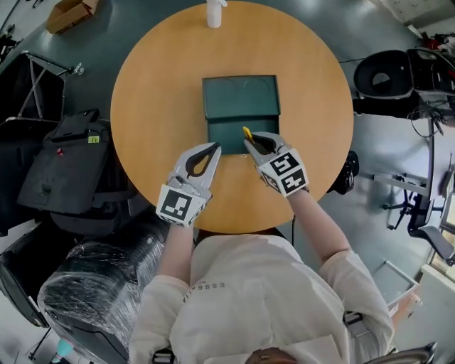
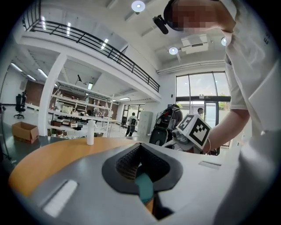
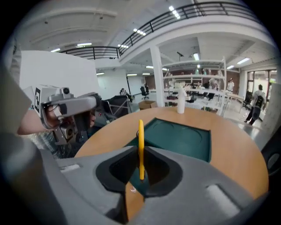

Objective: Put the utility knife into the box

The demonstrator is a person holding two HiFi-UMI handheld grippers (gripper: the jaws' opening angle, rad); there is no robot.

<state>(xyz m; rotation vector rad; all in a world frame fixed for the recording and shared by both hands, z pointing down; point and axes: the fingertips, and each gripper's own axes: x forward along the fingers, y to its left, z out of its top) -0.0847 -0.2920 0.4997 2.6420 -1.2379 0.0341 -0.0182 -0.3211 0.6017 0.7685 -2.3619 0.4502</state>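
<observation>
A dark green box (image 1: 240, 99) lies open in the middle of the round wooden table (image 1: 156, 85); it also shows as a flat box (image 3: 175, 138) ahead of the right jaws. My right gripper (image 1: 254, 144) (image 3: 140, 154) hangs over the box's front right part, shut on a yellow utility knife (image 1: 247, 134) (image 3: 140, 132) that stands edge-on between the jaws. My left gripper (image 1: 212, 149) (image 2: 140, 147) has its jaws together at the box's front left corner. Only a strip of the green box (image 2: 144, 186) shows through its gap. I cannot tell whether it touches the box.
A white bottle (image 1: 214, 13) (image 3: 180, 100) stands at the table's far edge. Black chairs and bags (image 1: 64, 163) crowd the floor at the left, with a plastic-wrapped seat (image 1: 92, 277) near me. More chairs (image 1: 387, 78) stand at the right.
</observation>
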